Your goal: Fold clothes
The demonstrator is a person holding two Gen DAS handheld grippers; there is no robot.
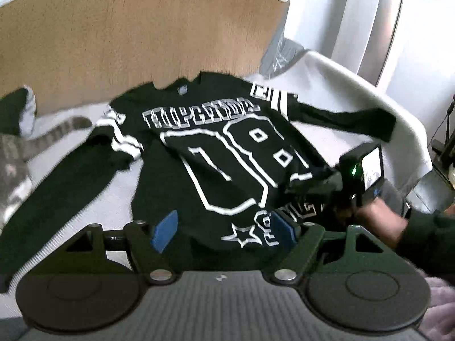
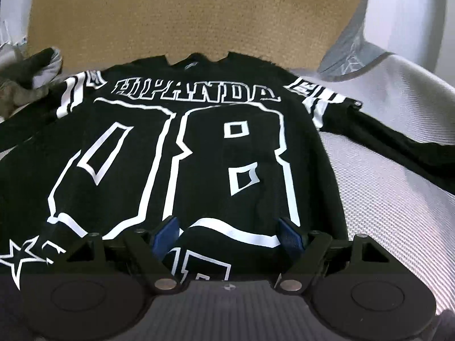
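Your left tongs (image 1: 224, 228) are spread, blue pads (image 1: 165, 230) wide apart, with the bottom hem of the black shirt (image 1: 199, 170) in the gap between them. No fabric is gripped; the star print (image 1: 241, 234) sits just ahead, between the fingers.

Your right tongs (image 2: 227, 237) are also spread, pads (image 2: 167, 234) apart, low over the shirt's lower right part. A raised fold of black cloth (image 2: 227, 236) with white print sits between them. Can't tell whether the pads touch it.

From the left wrist view, your right hand (image 1: 378, 221) holds the right tool (image 1: 361, 170) to the right of the left tongs, at the shirt's lower right edge, its screen lit.

The shirt lies flat, print up, straight ahead of both tongs on a white textured bed cover (image 2: 384, 170). Big white "08" (image 2: 170, 164) centred, lettering above it, collar (image 2: 199, 58) at the far end. White stripes on both shoulders. Right sleeve (image 2: 398, 145) runs out to the right, left sleeve (image 1: 71, 176) angles back toward the near left.

Far left of the tongs: a pile of grey and dark clothes (image 1: 17, 130). Far right past the shoulder: a grey garment (image 2: 349, 54) at the bed edge. Beyond the collar: a tan woven headboard (image 2: 184, 14).
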